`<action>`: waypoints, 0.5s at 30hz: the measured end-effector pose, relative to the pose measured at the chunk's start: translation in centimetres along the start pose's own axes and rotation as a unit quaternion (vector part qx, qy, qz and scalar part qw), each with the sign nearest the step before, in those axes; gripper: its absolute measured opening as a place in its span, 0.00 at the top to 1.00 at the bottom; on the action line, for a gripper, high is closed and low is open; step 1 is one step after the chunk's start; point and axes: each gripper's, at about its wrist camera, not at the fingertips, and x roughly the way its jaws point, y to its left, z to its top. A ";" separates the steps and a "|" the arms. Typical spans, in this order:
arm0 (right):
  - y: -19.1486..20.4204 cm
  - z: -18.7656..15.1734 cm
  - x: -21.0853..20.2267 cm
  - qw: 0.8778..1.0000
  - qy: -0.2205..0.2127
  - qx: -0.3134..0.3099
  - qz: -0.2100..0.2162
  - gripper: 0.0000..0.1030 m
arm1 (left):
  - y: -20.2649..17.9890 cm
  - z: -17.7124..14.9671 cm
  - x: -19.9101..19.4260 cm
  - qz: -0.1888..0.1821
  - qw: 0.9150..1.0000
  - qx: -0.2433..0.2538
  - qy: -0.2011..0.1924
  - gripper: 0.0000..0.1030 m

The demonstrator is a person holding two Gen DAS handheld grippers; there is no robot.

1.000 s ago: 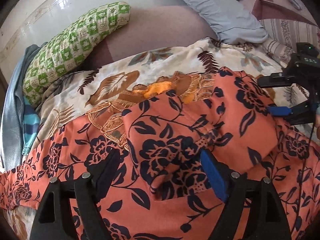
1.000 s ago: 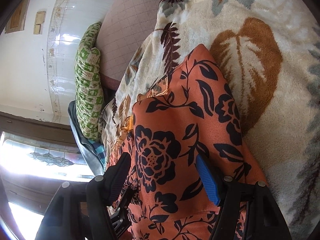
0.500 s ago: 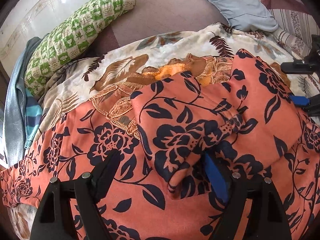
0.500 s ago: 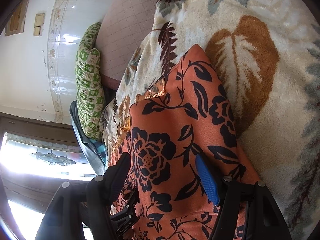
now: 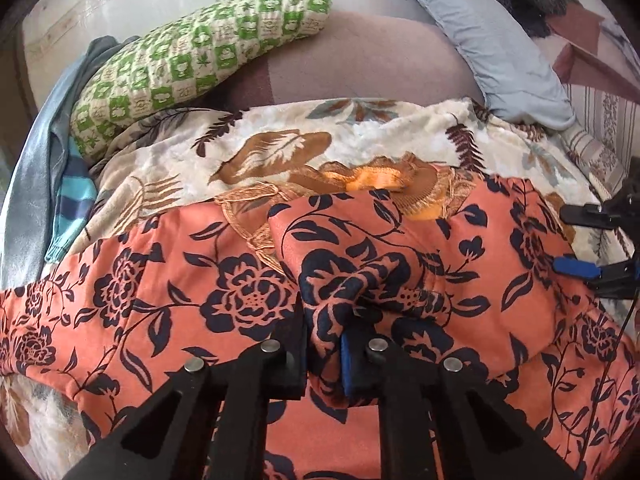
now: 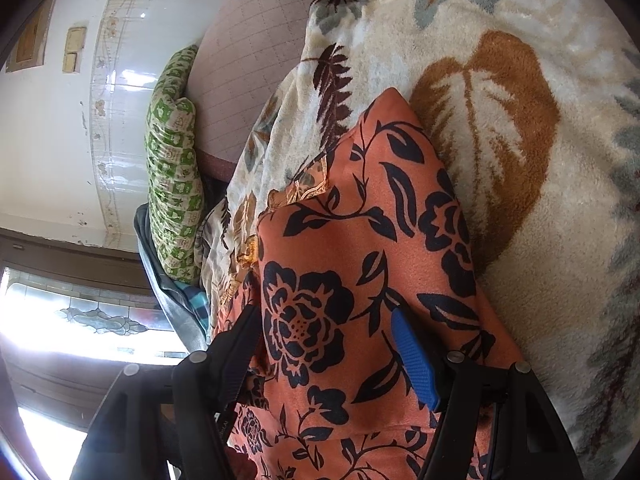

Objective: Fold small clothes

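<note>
Your left gripper has just closed: a second ago its fingers stood wide apart around the folded flap; now they pinch a bunched ridge of the orange floral garment tight between them. Your right gripper has not changed; its fingers stay spread, the cloth lying between them with no pinch that I can make out. The garment lies spread on the leaf-print blanket, its sleeve part folded in over the body, reaching toward the blanket's right edge. With that ridge held, you look set to carry or tighten the next fold. A green checked pillow sits beyond the blanket's far left edge.
</note>
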 end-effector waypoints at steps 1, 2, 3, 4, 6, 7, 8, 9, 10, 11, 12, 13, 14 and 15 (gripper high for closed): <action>0.2 0.0 0.0 1.000 -0.001 -0.002 -0.002 0.32 | 0.9 0.0 -0.5 -0.007 1.000 -0.019 -0.004 0.88; 0.4 -0.1 0.1 1.000 -0.001 -0.004 -0.003 0.32 | 2.0 0.0 -1.0 -0.015 0.999 -0.039 -0.007 0.88; 0.6 -0.2 0.1 1.000 -0.002 -0.007 -0.005 0.32 | 3.0 -0.1 -1.2 -0.026 0.998 -0.058 -0.006 0.88; 0.8 -0.2 0.1 1.000 -0.002 -0.010 -0.007 0.32 | 4.1 -0.2 -1.3 -0.033 0.996 -0.077 -0.001 0.88; 1.0 -0.5 0.3 1.000 -0.003 -0.015 -0.013 0.32 | 6.3 -0.8 -1.2 -0.037 0.992 -0.120 0.010 0.88; 1.1 -0.6 0.4 1.000 -0.002 -0.016 -0.014 0.32 | 7.4 -1.1 -1.1 -0.041 0.989 -0.140 0.015 0.88; 1.1 -0.7 0.5 1.000 -0.001 -0.015 -0.015 0.32 | 8.4 -1.5 -1.0 -0.044 0.986 -0.158 0.018 0.87; 1.1 -0.8 0.5 1.000 -0.002 -0.015 -0.016 0.32 | 9.3 -1.9 -0.9 -0.038 0.984 -0.174 0.024 0.85; 1.2 -0.8 0.3 1.000 -0.006 -0.017 -0.018 0.32 | 10.1 -2.3 -0.7 -0.038 0.981 -0.189 0.036 0.81; 1.4 -0.9 0.1 1.000 -0.011 -0.022 -0.020 0.32 | 10.9 -2.8 -0.4 -0.044 0.976 -0.206 0.051 0.71; 1.6 -1.0 0.0 0.999 -0.016 -0.027 -0.023 0.32 | 11.8 -3.2 -0.3 -0.050 0.971 -0.227 0.063 0.67; 1.8 -1.0 0.0 0.999 -0.018 -0.032 -0.028 0.32 | 12.6 -3.7 -0.3 -0.053 0.965 -0.247 0.068 0.65; 1.9 -1.0 0.0 0.999 -0.019 -0.036 -0.030 0.32 | 13.4 -4.0 -0.5 -0.058 0.961 -0.260 0.068 0.65; 2.1 -1.1 0.2 0.999 -0.018 -0.038 -0.031 0.32 | 14.0 -4.1 -0.8 -0.054 0.960 -0.269 0.063 0.65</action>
